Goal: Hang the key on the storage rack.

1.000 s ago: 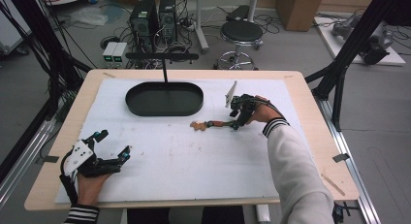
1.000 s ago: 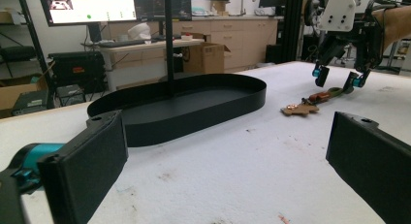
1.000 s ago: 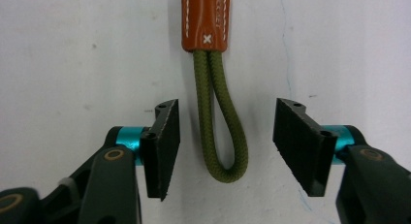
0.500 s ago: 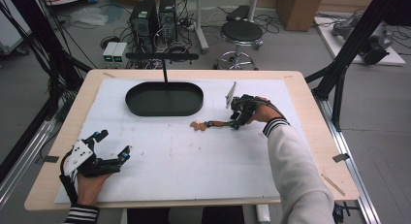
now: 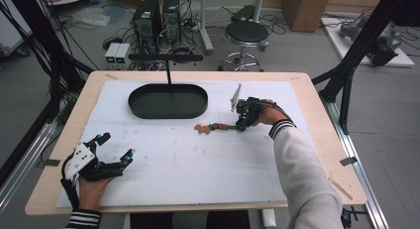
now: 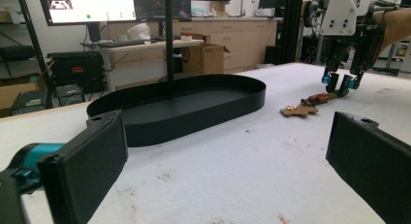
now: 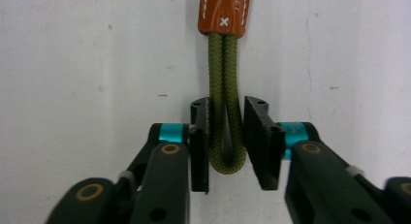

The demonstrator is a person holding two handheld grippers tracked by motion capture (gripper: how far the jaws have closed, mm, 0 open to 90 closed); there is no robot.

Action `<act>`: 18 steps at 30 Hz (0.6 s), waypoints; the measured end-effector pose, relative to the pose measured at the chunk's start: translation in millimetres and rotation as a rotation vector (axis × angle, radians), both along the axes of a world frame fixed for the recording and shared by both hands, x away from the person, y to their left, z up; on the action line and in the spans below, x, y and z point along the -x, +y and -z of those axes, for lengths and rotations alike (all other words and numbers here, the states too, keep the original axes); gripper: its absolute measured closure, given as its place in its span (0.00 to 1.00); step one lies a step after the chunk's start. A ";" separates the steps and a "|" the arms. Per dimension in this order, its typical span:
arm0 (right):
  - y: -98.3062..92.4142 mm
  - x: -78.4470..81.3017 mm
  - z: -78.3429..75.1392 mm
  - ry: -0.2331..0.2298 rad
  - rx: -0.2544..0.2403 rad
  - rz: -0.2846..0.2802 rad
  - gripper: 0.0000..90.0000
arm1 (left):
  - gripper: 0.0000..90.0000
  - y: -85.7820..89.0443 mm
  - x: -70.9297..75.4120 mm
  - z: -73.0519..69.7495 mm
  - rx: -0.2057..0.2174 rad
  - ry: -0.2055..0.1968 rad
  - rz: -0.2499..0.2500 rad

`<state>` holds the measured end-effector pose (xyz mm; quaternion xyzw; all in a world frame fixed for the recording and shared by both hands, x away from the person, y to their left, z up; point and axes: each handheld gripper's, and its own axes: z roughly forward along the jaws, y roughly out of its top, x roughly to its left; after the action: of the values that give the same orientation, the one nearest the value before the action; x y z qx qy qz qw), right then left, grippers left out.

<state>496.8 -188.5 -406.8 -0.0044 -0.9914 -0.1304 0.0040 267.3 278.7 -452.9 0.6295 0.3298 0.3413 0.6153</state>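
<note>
Little has moved over the last second: the right tongs (image 5: 241, 125) stay low at the same spot on the white table (image 5: 208, 169), and the keychain (image 5: 214, 126) lies where it lay, just in front of the black oval tray (image 5: 167, 101) and apart from it. What matters is in the right gripper view, where the jaws stand narrow on either side of the green cord loop (image 7: 225, 136); the loop sits between them, touching or nearly touching both pads, so the grip looks about closed but I cannot tell whether it is fully pinched. My reading is that the pick-up is at the clamping stage and the lift has not begun. The keychain is a doubled olive braided cord that runs into a brown leather tab (image 7: 224, 13) with white stitching, and at the far end a flat tan charm (image 6: 296, 109) with a small metal ring lies flat on the table. The left tongs (image 5: 115, 149) rest near the front left edge, wide open and holding nothing, well apart from the keychain.
</note>
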 end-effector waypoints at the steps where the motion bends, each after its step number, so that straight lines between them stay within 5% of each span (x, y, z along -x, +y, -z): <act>1: 0.6 0.9 0.1 -0.001 0.004 0.000 0.86 | 0.02 -0.1 0.0 0.0 0.000 0.000 0.000; 11: 1.0 1.5 -1.2 0.033 0.002 0.031 0.88 | 0.02 0.5 -0.1 -0.1 0.000 0.002 0.001; 18: 0.2 0.8 -7.5 0.075 -0.095 0.076 0.88 | 0.02 1.7 0.0 0.2 0.014 0.000 0.005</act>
<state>496.0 -188.3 -399.3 -0.0464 -0.9824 -0.1771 0.0362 267.3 280.4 -453.1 0.6260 0.3308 0.3375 0.6203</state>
